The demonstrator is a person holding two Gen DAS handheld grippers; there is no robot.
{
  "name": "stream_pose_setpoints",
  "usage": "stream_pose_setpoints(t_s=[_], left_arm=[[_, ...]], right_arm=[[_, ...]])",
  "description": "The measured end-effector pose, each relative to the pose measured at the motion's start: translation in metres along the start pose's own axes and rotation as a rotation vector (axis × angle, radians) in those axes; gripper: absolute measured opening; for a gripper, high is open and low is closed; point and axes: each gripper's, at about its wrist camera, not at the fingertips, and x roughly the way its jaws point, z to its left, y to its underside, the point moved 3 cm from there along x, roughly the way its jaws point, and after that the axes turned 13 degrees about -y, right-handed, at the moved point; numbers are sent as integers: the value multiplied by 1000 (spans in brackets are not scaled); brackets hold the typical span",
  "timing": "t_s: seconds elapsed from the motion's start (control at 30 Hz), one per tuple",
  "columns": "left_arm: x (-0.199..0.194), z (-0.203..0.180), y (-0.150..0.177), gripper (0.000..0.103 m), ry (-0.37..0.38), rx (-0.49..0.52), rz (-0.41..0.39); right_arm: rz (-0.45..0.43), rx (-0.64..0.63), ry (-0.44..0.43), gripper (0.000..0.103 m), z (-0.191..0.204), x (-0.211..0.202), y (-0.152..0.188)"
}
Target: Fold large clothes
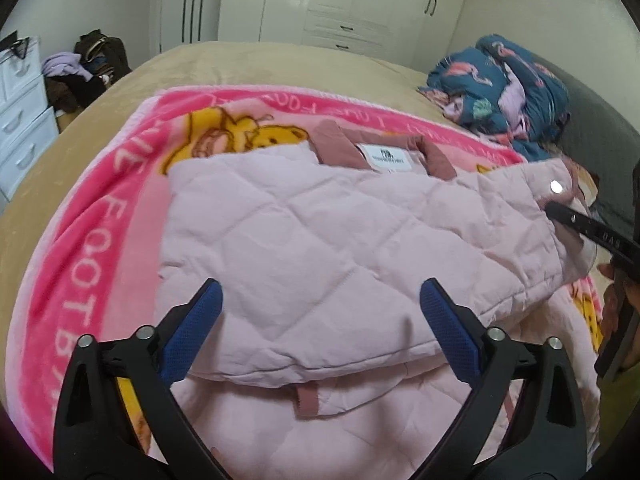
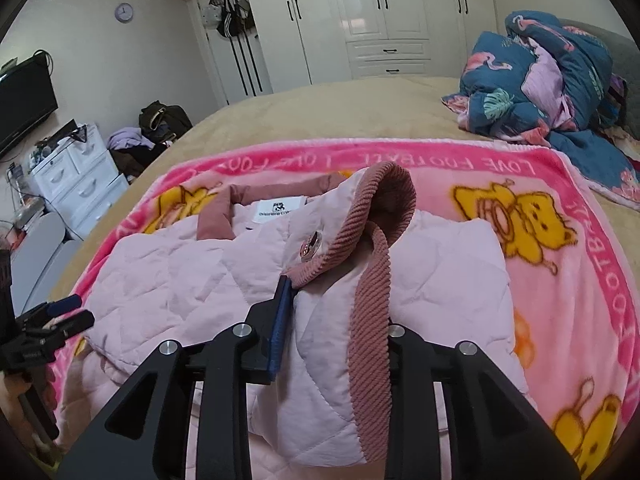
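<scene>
Quilted pink jacket (image 1: 320, 240) lies partly folded on a pink cartoon blanket (image 1: 80, 240) spread over the bed (image 2: 320, 108). Left gripper (image 1: 320, 320) hovers above it, jaws wide and empty; right gripper (image 2: 332, 320) has its sleeve (corduroy-trimmed cuff) draped between barely parted jaws.

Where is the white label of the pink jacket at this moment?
The white label sits at the jacket's far edge, between the two dark pink collar flaps, in the upper middle of the left wrist view; beyond it lies the pink cartoon blanket.
</scene>
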Motion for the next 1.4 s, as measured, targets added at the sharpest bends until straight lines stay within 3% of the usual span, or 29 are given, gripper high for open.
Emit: stream_pose_setpoints(t_s=[0.07,0.13,0.23,0.4,0.53,0.73,0.93,1.17,1.27,1.4], left_arm=[[7,-3,3,86,2,6,26],[13,-6,8,86,-14,14,42],[15,-8,10,86,-25,11,44],[11,-8,7,86,-17,3,37],[18,-10,11,86,-18,21,53],[36,-5,22,87,14,-19,102],[40,-2,26,87,25,-34,109],[40,-3,27,87,20,-32,110],[39,-6,26,87,16,-23,109],[39,-7,25,87,16,-23,110]], right_arm=[[3,13,8,35,-2,3,1],[2,38,14,49,-6,3,3],[-16,68,20,59,-11,-1,5],[-83,48,94,77,-9,-20,8],[-110,-42,131,78,9,-29,14],[-23,-176,32,78,52,-10,28],[92,-218,-26,78,78,22,32],[257,-173,35,79,60,82,49],[265,-108,10,82,45,98,48],[263,-126,40,86,44,112,45]])
